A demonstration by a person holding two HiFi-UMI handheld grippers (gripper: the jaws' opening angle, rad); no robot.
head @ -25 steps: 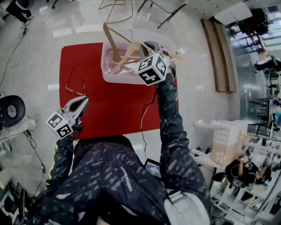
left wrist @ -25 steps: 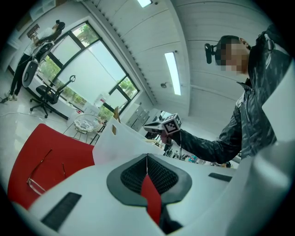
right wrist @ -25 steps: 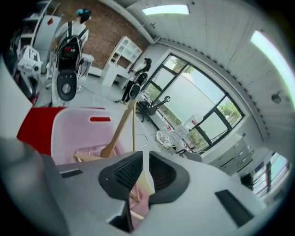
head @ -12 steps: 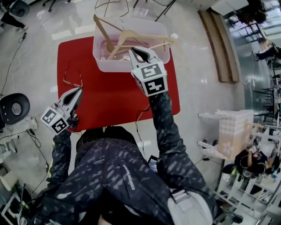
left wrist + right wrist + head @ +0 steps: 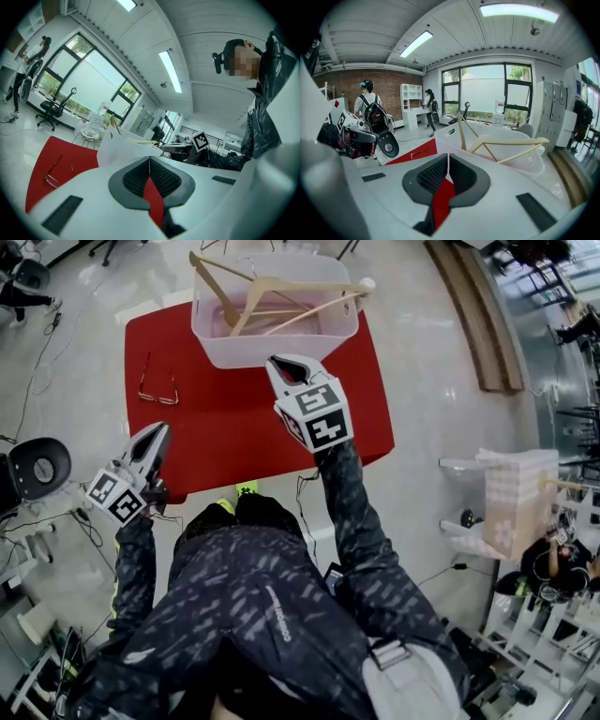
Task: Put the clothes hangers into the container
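A clear plastic container [image 5: 272,345] stands at the far edge of the red table [image 5: 234,442]. Several wooden hangers [image 5: 281,292] lie in it, their ends sticking over the rim. A thin wire hanger [image 5: 157,388] lies flat on the table's left part. My right gripper [image 5: 287,366] hovers just in front of the container, shut and empty. My left gripper [image 5: 157,434] is at the table's near left corner, shut with nothing in it. The right gripper view shows the container [image 5: 525,161] and hangers [image 5: 506,143] close ahead. The wire hanger [image 5: 57,168] also shows in the left gripper view.
A black stool [image 5: 36,471] and cables are on the floor at left. Stacked white crates [image 5: 514,507] stand at right, wooden boards [image 5: 478,320] lie at the far right. People stand in the background of the room.
My right gripper has drawn back from over the container to the table in front of it. A wooden hanger stays in the container. The left gripper has hardly moved.
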